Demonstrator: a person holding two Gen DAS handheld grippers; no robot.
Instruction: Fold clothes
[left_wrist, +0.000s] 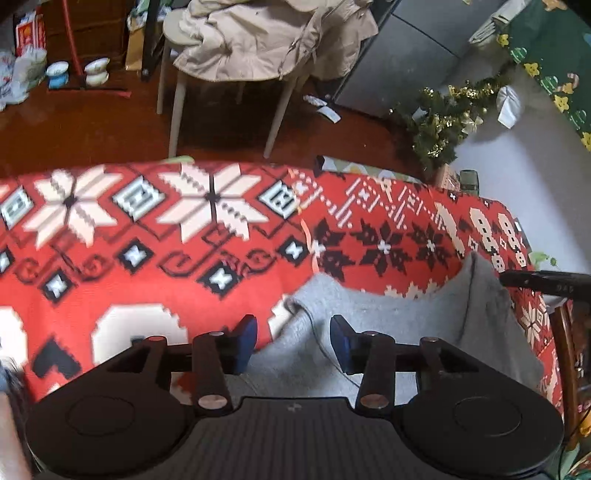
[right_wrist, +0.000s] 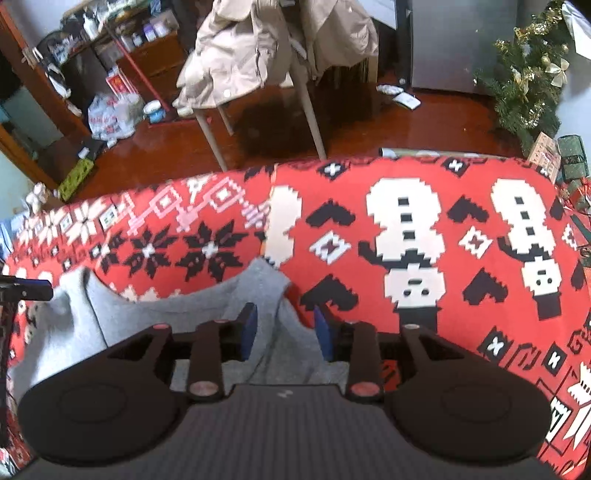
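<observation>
The left gripper (left_wrist: 293, 341) was held with jaws apart over one shoulder strap of a grey tank top (left_wrist: 388, 317) (spread on a red patterned blanket (left_wrist: 147, 240)), while the right gripper (right_wrist: 284, 332), likewise parted, was poised over the other strap, the neckline lying between them.

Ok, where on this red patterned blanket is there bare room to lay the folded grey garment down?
The red patterned blanket lies bare to the right of the grey garment, across the white figures, out to its far edge. In the left wrist view it is also bare to the garment's left, over the big snowflakes. The crowded spot is the near middle, where both open grippers, left gripper and right gripper, hang over the garment.
</observation>
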